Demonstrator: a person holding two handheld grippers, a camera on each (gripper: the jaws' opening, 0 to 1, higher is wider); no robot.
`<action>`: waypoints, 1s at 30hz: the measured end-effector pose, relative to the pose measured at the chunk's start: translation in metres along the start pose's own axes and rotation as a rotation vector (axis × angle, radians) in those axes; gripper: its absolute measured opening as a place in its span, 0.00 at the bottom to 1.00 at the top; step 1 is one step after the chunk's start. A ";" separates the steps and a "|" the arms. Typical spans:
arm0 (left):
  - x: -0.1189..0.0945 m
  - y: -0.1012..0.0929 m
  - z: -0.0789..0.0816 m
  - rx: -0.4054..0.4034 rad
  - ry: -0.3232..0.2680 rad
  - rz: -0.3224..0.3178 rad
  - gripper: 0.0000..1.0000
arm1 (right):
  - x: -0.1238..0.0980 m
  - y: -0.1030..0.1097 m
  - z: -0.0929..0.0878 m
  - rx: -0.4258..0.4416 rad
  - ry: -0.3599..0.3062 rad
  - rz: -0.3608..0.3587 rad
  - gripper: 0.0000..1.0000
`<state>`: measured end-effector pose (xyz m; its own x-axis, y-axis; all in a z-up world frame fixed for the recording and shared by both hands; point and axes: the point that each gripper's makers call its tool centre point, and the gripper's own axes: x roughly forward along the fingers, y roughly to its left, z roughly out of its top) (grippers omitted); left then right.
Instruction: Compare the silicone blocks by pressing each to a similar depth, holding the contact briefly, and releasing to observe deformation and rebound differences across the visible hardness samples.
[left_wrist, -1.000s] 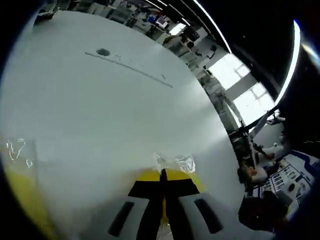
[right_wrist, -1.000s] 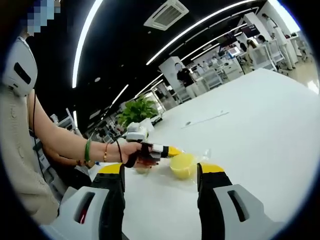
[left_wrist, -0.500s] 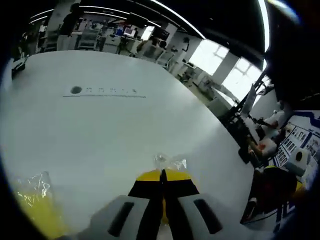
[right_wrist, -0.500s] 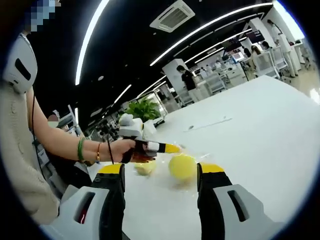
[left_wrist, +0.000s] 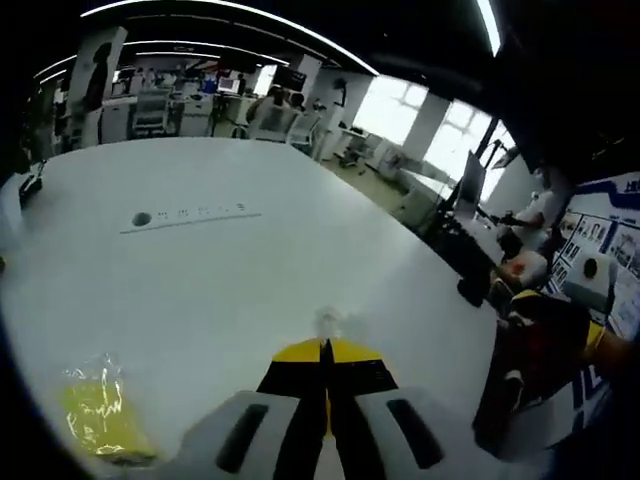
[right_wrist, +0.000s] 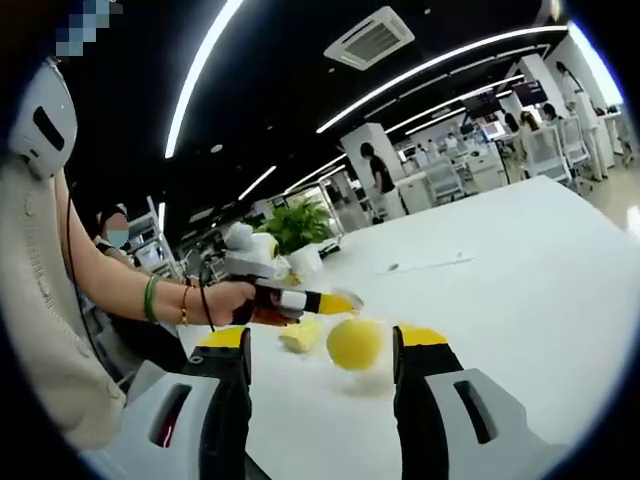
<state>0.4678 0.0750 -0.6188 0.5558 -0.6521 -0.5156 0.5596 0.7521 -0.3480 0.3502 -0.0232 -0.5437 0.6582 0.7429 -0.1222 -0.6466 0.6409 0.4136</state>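
Round yellow block (right_wrist: 354, 343) lies ahead between right claw's (right_wrist: 322, 352) parted jaws.

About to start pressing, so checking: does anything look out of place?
Yes. The left claw is shut on clear wrap, and the round yellow sample seems to hang from it just above the white table, not resting flat for pressing.

Open-plan office — white table (left_wrist: 250, 270), bright windows (left_wrist: 420, 125), ceiling light strips (right_wrist: 430, 65), potted plant (right_wrist: 297, 226).
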 end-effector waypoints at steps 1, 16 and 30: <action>-0.003 -0.002 0.000 0.008 -0.004 0.003 0.00 | -0.001 0.004 0.001 -0.006 -0.004 0.002 0.52; -0.065 -0.014 0.007 0.096 -0.070 0.010 0.00 | -0.018 0.046 0.016 -0.119 -0.016 0.002 0.52; -0.151 -0.026 0.037 0.189 -0.182 0.014 0.00 | -0.023 0.084 0.020 -0.238 0.024 0.034 0.55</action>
<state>0.3918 0.1506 -0.5033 0.6562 -0.6611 -0.3638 0.6465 0.7412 -0.1808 0.2883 0.0096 -0.4875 0.6274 0.7671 -0.1341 -0.7426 0.6412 0.1934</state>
